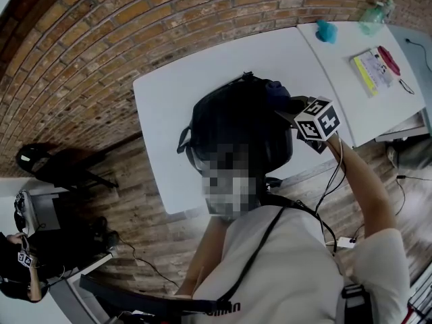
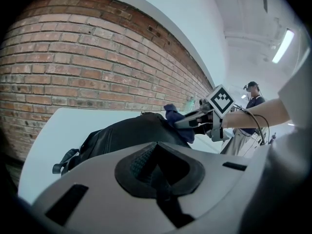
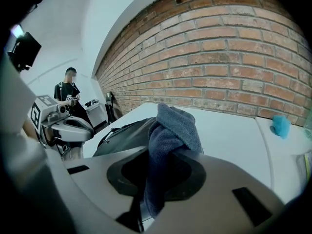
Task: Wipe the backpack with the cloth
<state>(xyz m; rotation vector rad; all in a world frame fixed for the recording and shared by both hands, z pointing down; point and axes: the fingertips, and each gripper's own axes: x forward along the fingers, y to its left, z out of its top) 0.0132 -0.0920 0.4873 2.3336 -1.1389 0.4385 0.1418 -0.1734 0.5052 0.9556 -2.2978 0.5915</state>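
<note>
Backpack (image 1: 236, 123): black, soft-sided, rounded hump. It lies on its side near the middle of a white bench (image 1: 169, 100) with a strap loop trailing off one end. The shell is smooth with a slight sheen and looks synthetic. The bench stands against a brick wall (image 1: 101, 39).

Cloth (image 3: 173, 126): blue-grey towelling with a fine nap, bunched into a thick fold. It sits on the upper end of the backpack, touching it.

Right gripper (image 1: 287, 106): fingers closed on the cloth, which stands pinched between them and spills over the front. The marker cube is on top and the gripper is angled down onto the bag.

Left gripper (image 3: 66, 123): fingers together, nothing between them. It is held off the bench edge, apart from the bag and facing along its length.

Step in hand, as judged: wiping the upper face of the bag.

Handling notes:
- Press the broad fold flat to the shell, not the hard fingertips.
- Stroke along the curve in overlapping passes.
- The bag is soft and unweighted and may slide or dent under pressure. The free left gripper could steady the far end.
- Avoid snagging on the zip line and strap.

Also present: a small teal object (image 1: 327, 30) and a booklet (image 1: 373, 69) on the adjoining bench, well apart.
</note>
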